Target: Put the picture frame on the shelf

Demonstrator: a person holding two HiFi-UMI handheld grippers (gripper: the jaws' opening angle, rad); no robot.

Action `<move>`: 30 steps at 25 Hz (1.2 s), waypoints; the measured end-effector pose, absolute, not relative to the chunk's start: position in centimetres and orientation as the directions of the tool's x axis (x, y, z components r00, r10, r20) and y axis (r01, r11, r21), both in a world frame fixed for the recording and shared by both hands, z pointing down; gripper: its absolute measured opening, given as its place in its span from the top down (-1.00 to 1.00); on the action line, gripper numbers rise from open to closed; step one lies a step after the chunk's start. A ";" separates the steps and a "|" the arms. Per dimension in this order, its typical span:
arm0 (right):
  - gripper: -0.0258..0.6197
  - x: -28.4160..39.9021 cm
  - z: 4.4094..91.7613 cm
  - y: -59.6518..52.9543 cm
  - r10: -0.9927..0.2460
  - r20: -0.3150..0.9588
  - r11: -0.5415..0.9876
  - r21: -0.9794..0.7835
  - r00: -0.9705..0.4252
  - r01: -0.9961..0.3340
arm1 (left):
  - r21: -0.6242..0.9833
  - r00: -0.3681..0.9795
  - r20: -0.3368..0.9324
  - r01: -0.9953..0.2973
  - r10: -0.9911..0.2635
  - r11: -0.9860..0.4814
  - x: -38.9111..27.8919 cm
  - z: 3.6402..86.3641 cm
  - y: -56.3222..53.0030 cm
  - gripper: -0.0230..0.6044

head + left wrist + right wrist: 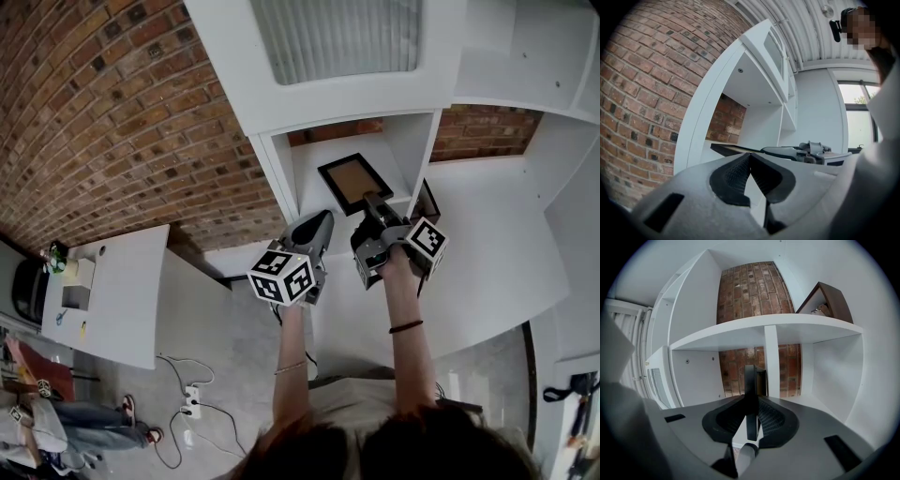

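Observation:
The picture frame (pixel 354 180), black-edged with a brown panel, is held flat inside the open compartment of the white shelf (pixel 412 150). My right gripper (pixel 377 204) is shut on its near edge. In the right gripper view the frame (pixel 751 380) stands edge-on between the pads. My left gripper (pixel 322 221) hovers just left of it, in front of the shelf's upright, shut with nothing in it. From the left gripper view, its pads (pixel 736 171) meet at the tip, and the frame (pixel 733 150) and the right gripper (pixel 811 151) show beyond.
A second dark brown frame (pixel 428 201) leans in the compartment to the right, seen higher up in the right gripper view (pixel 827 301). A brick wall (pixel 112 122) lies left of the shelf. A white table (pixel 122 291) stands at the left, with cables and a power strip (pixel 190 403) on the floor.

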State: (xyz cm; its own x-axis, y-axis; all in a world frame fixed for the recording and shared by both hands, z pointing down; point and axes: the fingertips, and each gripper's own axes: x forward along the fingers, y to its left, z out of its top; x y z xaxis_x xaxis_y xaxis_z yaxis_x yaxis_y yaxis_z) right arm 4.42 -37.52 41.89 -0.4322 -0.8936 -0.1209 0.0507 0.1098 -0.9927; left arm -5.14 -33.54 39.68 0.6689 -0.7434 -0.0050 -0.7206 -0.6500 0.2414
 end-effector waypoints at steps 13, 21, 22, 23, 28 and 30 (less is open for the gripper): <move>0.67 4.5 41.9 -37.4 -0.893 -0.073 0.074 -0.997 -0.445 0.016 | 0.240 0.666 -0.011 -0.723 -0.746 -0.648 -5.3 39.5 -33.4 0.89; 0.49 4.5 41.5 -37.3 -0.893 -0.056 0.064 -0.998 -0.446 -0.003 | 0.237 0.665 -0.012 -0.724 -0.747 -0.648 -5.3 39.4 -33.3 0.89; 0.47 4.6 41.5 -37.3 -0.895 -0.051 0.060 -0.998 -0.444 -0.006 | 0.236 0.665 -0.012 -0.724 -0.747 -0.649 -5.3 39.4 -33.4 0.89; 0.47 4.6 41.5 -37.3 -0.895 -0.047 0.057 -0.998 -0.443 -0.009 | 0.236 0.665 -0.012 -0.724 -0.747 -0.648 -5.3 39.4 -33.4 0.89; 0.43 4.5 41.6 -37.2 -0.894 -0.028 0.042 -0.999 -0.448 -0.022 | 0.230 0.665 -0.010 -0.725 -0.747 -0.649 -5.3 39.4 -33.4 0.89; 0.42 4.5 41.8 -37.2 -0.893 -0.019 0.034 -0.999 -0.450 -0.026 | 0.231 0.665 -0.010 -0.725 -0.746 -0.649 -5.3 39.3 -33.4 0.89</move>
State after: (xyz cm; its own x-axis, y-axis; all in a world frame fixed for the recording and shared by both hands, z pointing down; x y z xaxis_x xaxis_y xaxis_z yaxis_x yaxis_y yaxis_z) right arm 4.48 -37.17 41.81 -0.4496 -0.8931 -0.0187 -0.0260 0.0339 -0.9991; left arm -5.32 -33.40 39.33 0.6653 -0.7465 -0.0100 -0.7249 -0.6491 0.2307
